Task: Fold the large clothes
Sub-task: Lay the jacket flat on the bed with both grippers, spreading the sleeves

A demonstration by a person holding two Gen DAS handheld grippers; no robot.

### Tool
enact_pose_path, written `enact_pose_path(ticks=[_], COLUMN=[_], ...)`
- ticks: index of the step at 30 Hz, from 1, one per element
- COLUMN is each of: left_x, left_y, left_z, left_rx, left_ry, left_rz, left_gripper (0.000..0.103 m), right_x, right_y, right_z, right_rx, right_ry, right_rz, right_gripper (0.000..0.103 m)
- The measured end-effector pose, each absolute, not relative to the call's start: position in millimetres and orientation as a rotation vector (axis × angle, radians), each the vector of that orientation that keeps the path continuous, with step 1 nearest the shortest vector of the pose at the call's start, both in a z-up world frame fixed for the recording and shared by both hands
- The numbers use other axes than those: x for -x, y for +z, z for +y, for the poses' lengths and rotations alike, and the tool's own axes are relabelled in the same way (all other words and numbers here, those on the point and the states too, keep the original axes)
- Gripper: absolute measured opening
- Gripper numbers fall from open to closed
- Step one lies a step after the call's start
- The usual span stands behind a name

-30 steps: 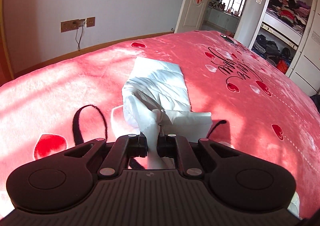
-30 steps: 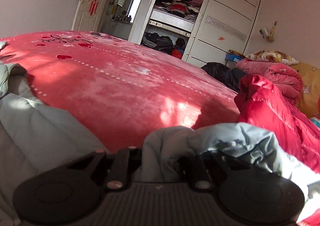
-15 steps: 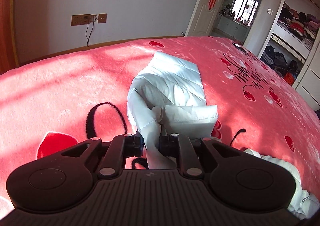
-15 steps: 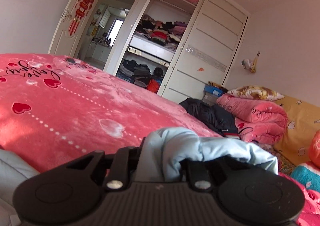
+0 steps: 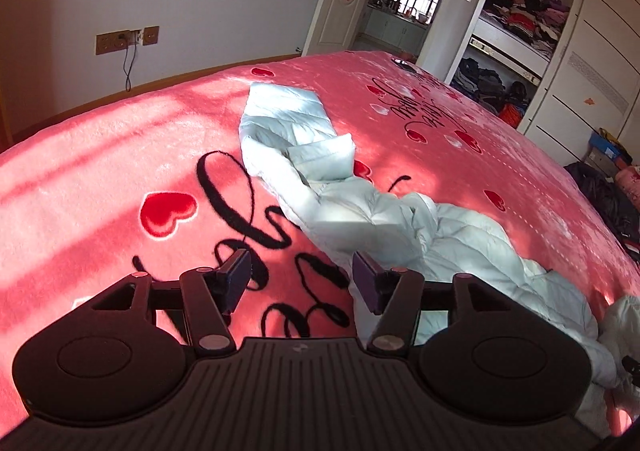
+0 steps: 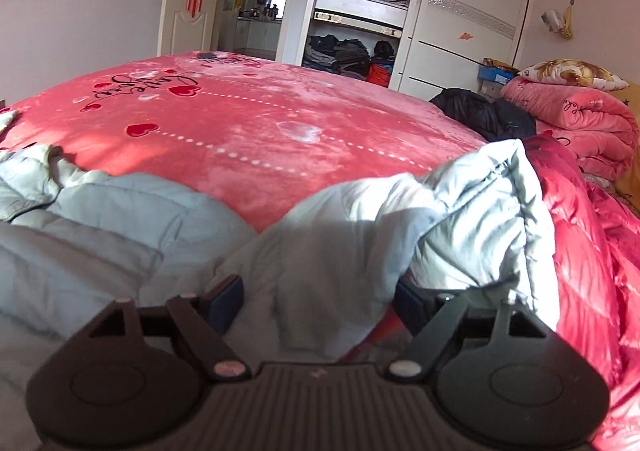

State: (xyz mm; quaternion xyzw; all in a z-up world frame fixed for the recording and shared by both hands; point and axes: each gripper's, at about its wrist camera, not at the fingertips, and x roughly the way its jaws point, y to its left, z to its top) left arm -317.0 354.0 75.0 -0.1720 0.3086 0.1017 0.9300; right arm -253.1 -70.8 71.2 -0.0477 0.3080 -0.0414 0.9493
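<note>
A pale blue-white quilted down jacket [image 5: 360,207] lies stretched across the red heart-print bed cover [image 5: 120,171], one sleeve pointing to the far side. My left gripper [image 5: 302,281] is open and empty, just short of the jacket's near edge. In the right wrist view the jacket [image 6: 328,251] lies bunched right in front of my right gripper [image 6: 320,301]. That gripper is open, with loose fabric resting between its jaws.
A red down jacket [image 6: 580,251] lies at the right, next to a folded pink quilt [image 6: 580,119] and a black garment [image 6: 480,111]. An open wardrobe [image 6: 360,11] and a doorway [image 5: 404,7] stand beyond the bed. A wall socket with a cable [image 5: 128,41] is at the far left.
Both grippers have opened and let go of the jacket. The left one dropped the sleeve and pulled back; the right one lowered the fabric onto the bed.
</note>
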Motion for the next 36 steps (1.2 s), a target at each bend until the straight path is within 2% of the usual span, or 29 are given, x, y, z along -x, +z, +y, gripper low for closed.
enact_pose_path(ticks=[2,3,10,12,16,19,22,24,25,26,27,28,29,32,33,36], left_x=[344.8,354.5,404.3,413.4,418.8,418.0,422.8,422.7,422.9,423.1,423.0,423.2,422.7,426.9,428.8,437.8], left_y=[76.9,76.6,58.5,51.6,34.4,20.0,16.0,14.5,14.7,15.5,15.8,16.1,17.2,21.2,22.7,34.2], left_z=[349.1,346.9,334.9,334.0,331.5,326.9,317.5,312.6,309.4,304.4,299.5,296.5,293.6,282.5,278.6,264.5], left_rx=[0.344,0.345,0.286,0.276,0.241,0.278,0.269,0.287,0.289,0.277,0.266,0.265,0.275,0.271,0.261,0.231], left_ry=[0.152,0.126,-0.005,-0.044,-0.084,-0.123,-0.131,-0.137,-0.138,-0.138,-0.135,-0.135,-0.139,-0.133,-0.129,-0.124], left_rz=[0.66,0.676,0.815,0.85,0.919,0.953,0.943,0.951,0.957,0.961,0.967,0.974,0.985,0.999,1.0,0.994], left_gripper=[0.077,0.079,0.083,0.089,0.092,0.097,0.097,0.096,0.091,0.081,0.076,0.062,0.044,0.018,0.015,0.01], right_x=[282.9,297.6,385.3,403.1,409.5,412.1,411.8,417.4,418.8,419.6,420.8,422.6,424.2,428.6,430.8,439.2], right_y=[77.0,78.8,66.5,55.9,34.6,30.1,30.9,31.4,32.0,33.0,33.1,33.6,34.1,35.1,37.3,48.4], right_z=[-69.6,-68.8,-67.0,-68.0,-79.0,-82.4,-78.9,-75.3,-71.9,-68.6,-66.9,-65.6,-64.0,-62.9,-62.2,-56.6], right_rx=[0.046,0.022,-0.146,-0.186,-0.358,-0.438,-0.474,-0.466,-0.452,-0.442,-0.447,-0.451,-0.456,-0.503,-0.524,-0.521], right_ry=[-0.034,-0.013,0.006,0.011,0.054,0.067,0.098,0.116,0.119,0.127,0.134,0.131,0.132,0.129,0.124,0.113], right_rz=[0.632,0.633,0.704,0.74,0.844,0.837,0.841,0.851,0.855,0.862,0.871,0.877,0.883,0.896,0.896,0.883], right_gripper=[0.098,0.1,0.101,0.101,0.101,0.101,0.093,0.081,0.077,0.068,0.058,0.054,0.046,0.018,0.011,0.004])
